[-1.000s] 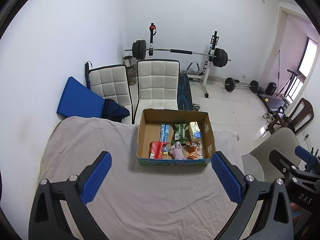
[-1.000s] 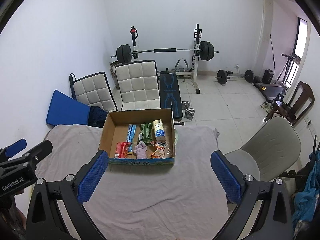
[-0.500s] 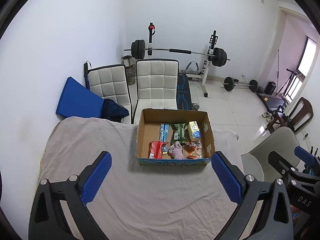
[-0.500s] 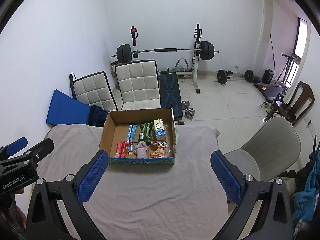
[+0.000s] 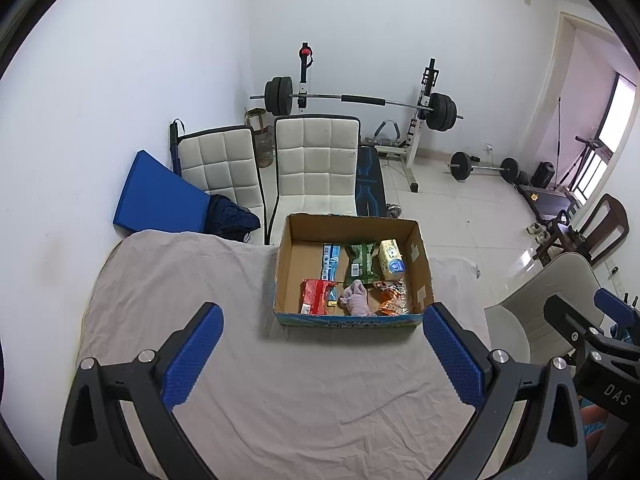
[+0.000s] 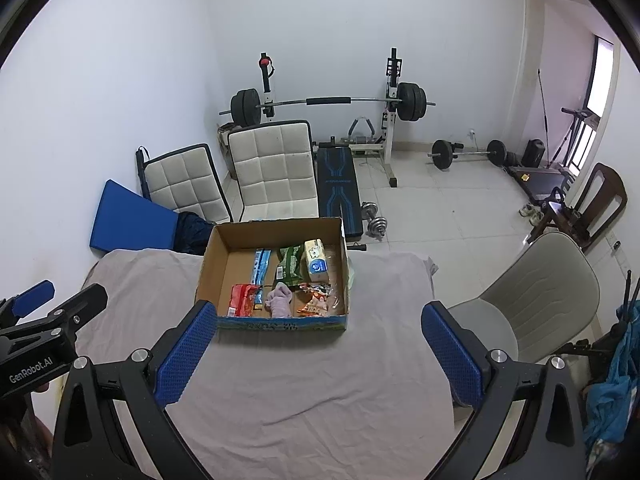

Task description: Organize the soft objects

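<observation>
Cardboard box [image 5: 416, 258] is sitting near the far edge of the cloth-covered table [image 5: 280, 392], holding a lilac soft toy [image 5: 356, 300] against its near wall among 5 snack packets. Both the left gripper [image 5: 323, 354] and right gripper [image 6: 320, 350] are hovering over the table's near edge, jaws spread wide, gripping nothing.

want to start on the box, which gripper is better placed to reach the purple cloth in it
Right, probably. In its view the cardboard box sits nearer, with the purple cloth close ahead of the open right gripper. For the open left gripper the box lies farther off, toward its right finger.
</observation>
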